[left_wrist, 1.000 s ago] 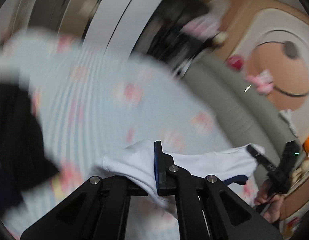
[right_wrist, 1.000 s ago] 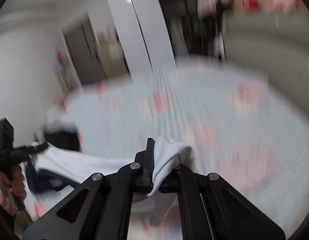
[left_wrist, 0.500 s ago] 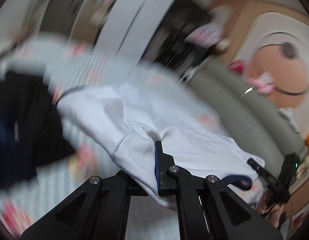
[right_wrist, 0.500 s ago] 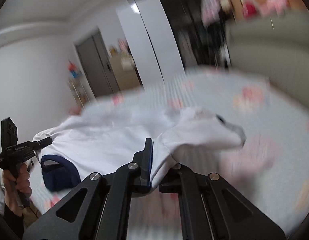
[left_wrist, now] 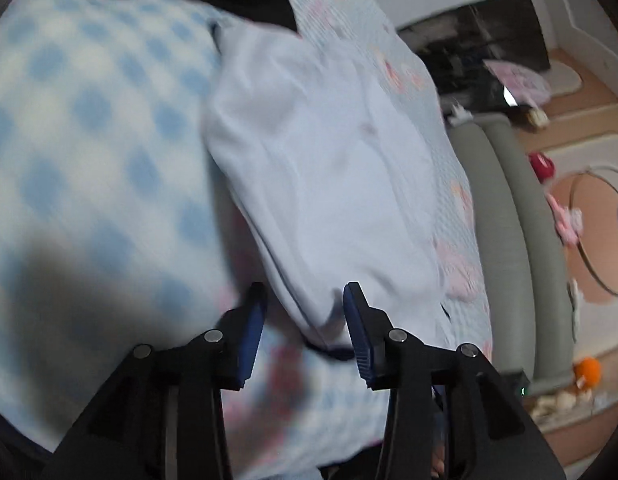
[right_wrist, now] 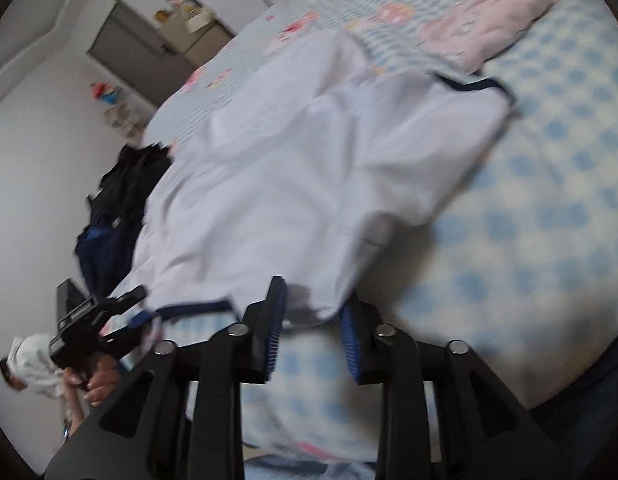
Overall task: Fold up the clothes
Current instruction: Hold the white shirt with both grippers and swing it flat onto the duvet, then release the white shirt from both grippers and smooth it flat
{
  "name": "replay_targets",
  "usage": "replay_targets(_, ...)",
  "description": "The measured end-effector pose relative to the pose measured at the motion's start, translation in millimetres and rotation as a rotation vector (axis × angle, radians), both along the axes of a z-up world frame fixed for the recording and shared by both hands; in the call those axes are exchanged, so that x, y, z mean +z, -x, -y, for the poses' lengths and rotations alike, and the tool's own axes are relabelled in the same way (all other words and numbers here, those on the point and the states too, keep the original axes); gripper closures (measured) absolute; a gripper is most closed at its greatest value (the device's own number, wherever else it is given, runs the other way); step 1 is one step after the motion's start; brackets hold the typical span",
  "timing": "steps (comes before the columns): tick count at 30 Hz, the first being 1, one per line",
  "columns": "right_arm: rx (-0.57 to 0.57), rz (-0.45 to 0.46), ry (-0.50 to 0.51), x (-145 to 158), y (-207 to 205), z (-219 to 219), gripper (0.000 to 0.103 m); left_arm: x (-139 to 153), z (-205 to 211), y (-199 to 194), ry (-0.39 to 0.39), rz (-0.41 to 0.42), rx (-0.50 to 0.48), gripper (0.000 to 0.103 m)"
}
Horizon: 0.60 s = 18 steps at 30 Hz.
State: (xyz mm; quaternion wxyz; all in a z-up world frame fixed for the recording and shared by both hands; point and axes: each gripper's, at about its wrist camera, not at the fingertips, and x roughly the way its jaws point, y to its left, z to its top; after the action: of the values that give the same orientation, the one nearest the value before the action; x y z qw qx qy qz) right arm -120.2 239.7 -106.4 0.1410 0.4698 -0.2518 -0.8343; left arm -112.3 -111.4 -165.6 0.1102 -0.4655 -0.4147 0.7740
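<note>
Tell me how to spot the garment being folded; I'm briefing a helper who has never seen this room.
Find the bed with the blue-and-white checked cover. The white shirt lies spread across its middle, just ahead of both open grippers. Its navy trim and pale plain cloth set it apart from the pink item near the far end and the dark clothes pile at the bed's edge.

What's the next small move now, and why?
Probably draw both grippers back off the white shirt. The left gripper and right gripper are both open, the shirt lies spread on the bed, and its near edge sits between their fingers.
</note>
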Motion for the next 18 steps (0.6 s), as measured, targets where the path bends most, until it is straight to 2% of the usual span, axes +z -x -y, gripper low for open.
replay_targets(2,0.004,0.003,0.002,-9.1,7.2,7.1,0.056,-3.0,-12.5,8.9,0.048,-0.002,-0.027,0.055)
replay_targets(4,0.008,0.005,0.004,-18.3,14.4,14.3,0.052,-4.0,-17.0,21.8,0.079,-0.002,-0.031,0.056)
replay_targets(5,0.008,0.009,0.001,-22.6,18.3,17.6,0.052,-1.1,-18.4,27.9,0.092,-0.001,-0.034,0.066)
replay_targets(6,-0.001,0.020,-0.017,-25.1,22.4,20.4,0.061,5.1,-20.3,33.2,0.105,0.002,-0.039,0.094)
replay_targets(7,-0.003,0.019,-0.037,-22.4,22.0,25.2,0.072,11.2,-22.3,38.5,0.119,0.005,-0.045,0.098)
replay_targets(8,0.004,-0.011,-0.050,-12.8,18.1,28.5,0.088,19.0,-25.1,41.0,0.132,0.002,-0.050,0.098)
replay_targets(9,0.012,-0.040,-0.062,-3.2,14.2,31.8,0.098,29.1,-28.4,39.3,0.138,-0.012,-0.057,0.099)
replay_targets(12,0.012,-0.094,-0.060,24.2,-5.5,25.0,0.100,58.5,-27.6,25.4,0.151,-0.058,-0.090,0.100)
replay_targets(14,0.007,-0.119,-0.050,40.8,-20.5,16.6,0.100,64.0,-27.9,10.7,0.145,-0.064,-0.104,0.100)
replay_targets(16,0.005,-0.111,-0.050,44.9,-36.6,9.4,0.100,64.8,-27.4,-5.1,0.135,-0.061,-0.116,0.100)
replay_targets(18,0.018,-0.085,-0.089,35.5,-49.1,7.3,0.100,63.5,-26.5,-18.5,0.132,-0.050,-0.129,0.099)
